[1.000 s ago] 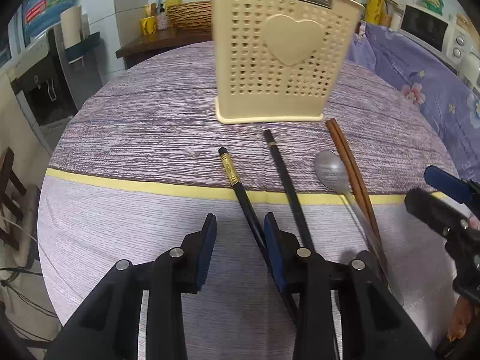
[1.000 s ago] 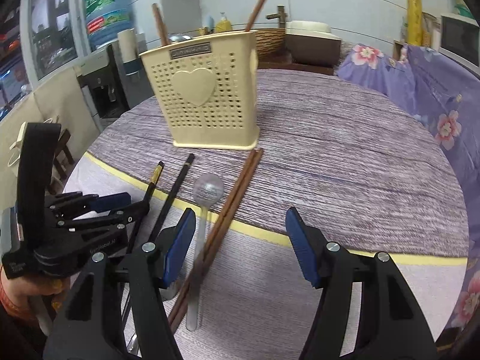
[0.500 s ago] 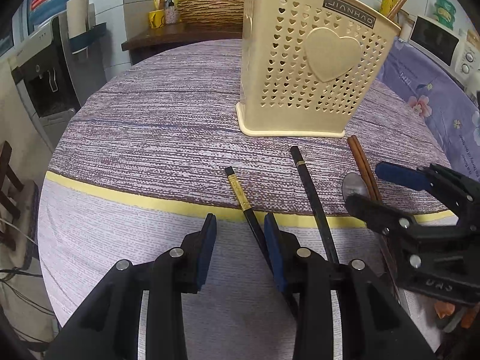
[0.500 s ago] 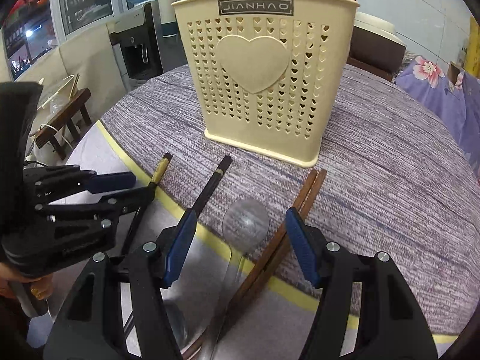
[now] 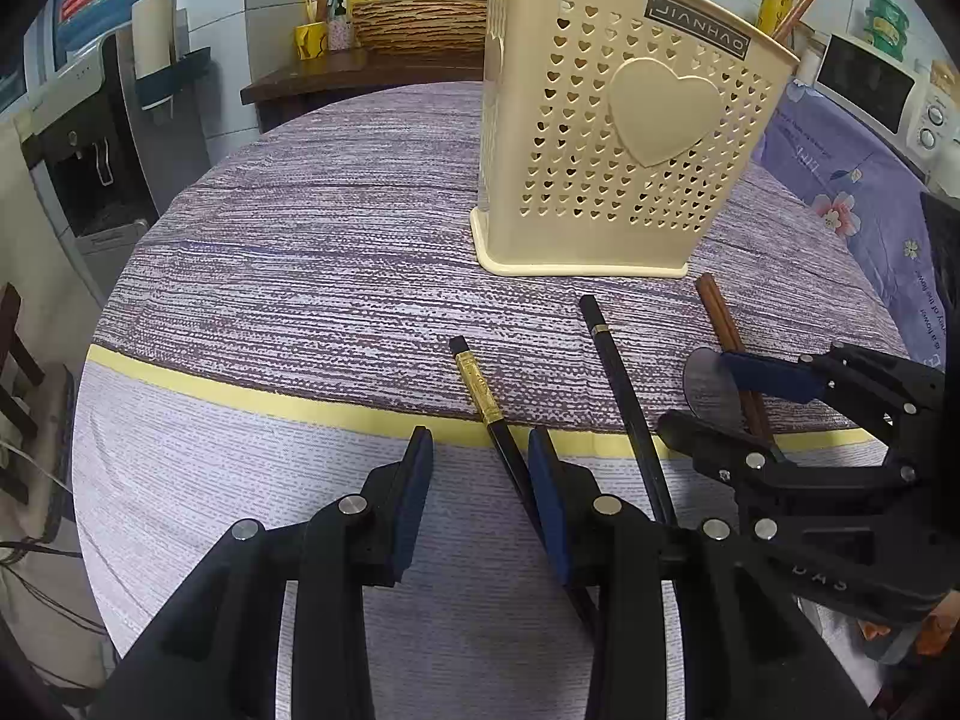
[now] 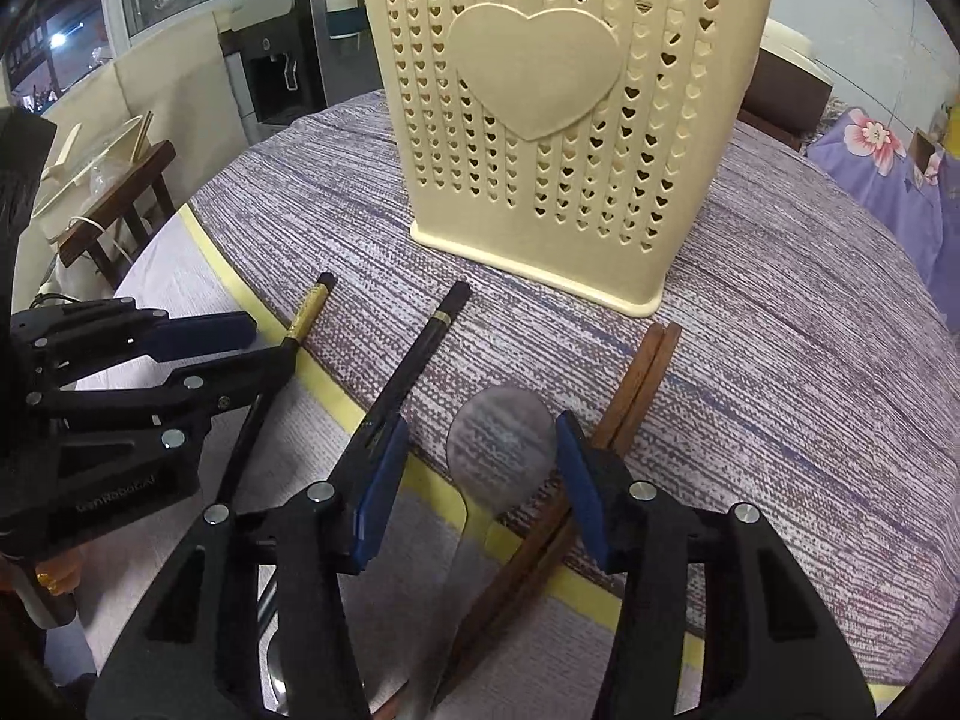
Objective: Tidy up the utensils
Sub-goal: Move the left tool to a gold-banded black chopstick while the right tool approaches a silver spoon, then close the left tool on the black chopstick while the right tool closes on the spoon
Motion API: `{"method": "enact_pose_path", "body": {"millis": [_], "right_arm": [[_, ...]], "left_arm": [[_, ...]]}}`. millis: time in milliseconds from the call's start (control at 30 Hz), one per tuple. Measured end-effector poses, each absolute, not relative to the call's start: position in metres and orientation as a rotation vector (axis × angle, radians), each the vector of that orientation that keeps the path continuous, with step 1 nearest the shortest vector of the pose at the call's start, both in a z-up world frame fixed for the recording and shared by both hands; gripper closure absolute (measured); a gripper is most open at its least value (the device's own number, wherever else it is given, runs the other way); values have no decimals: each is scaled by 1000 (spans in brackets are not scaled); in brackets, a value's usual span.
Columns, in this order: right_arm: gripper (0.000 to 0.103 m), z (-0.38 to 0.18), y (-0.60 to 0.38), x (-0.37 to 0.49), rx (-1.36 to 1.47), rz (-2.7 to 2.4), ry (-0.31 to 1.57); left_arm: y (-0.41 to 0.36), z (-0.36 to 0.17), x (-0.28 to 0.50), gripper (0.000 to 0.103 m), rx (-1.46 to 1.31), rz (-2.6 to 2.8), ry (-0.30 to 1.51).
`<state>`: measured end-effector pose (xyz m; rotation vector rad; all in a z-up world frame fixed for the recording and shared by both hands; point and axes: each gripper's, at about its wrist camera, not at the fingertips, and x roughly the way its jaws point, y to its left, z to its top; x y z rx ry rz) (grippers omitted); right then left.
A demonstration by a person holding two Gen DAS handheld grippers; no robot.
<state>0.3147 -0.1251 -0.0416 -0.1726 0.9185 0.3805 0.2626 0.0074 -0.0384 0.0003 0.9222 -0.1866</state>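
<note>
A cream perforated utensil holder [image 5: 624, 138] [image 6: 558, 120] with a heart stands on the round table; brown chopsticks stick out of its top. In front of it lie a black chopstick with a gold band [image 5: 480, 387] [image 6: 307, 312], a second black chopstick [image 5: 618, 378] [image 6: 420, 348], a metal spoon [image 6: 501, 450] [image 5: 708, 384] and a pair of brown chopsticks [image 5: 729, 339] [image 6: 636, 384]. My left gripper [image 5: 480, 480] [image 6: 264, 342] is open, low over the gold-banded chopstick. My right gripper [image 6: 480, 474] [image 5: 714, 402] is open, its jaws on either side of the spoon bowl.
The tablecloth [image 5: 312, 252] is purple-striped with a yellow band [image 5: 240, 399]. A water dispenser [image 5: 90, 138] stands at the left, a microwave [image 5: 888, 90] at the right, a dark sideboard with a wicker basket [image 5: 414, 24] behind the table.
Both grippers have moved forward toward the holder. My right gripper has come down around the spoon bowl. Both stay open.
</note>
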Motion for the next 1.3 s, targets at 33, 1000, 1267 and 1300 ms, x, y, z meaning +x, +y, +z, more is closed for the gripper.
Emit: {"method": "enact_pose_path", "body": {"millis": [33,1000,1267,1300], "right_arm": [[52,-42,-123,313,-175,370,921],[66,-38,-121,314,-149,327,955],[66,-34,-127,311,-102,349,914],[66,-32,-127,310,-98,351,903]], "left_arm": [[7,-39,262,69,2,-185,922],[-6,-37,290,90,37,-123,938],[-11,-38,290,92,40,-132,925],[-11,-37,290,93,31,-138,926]]}}
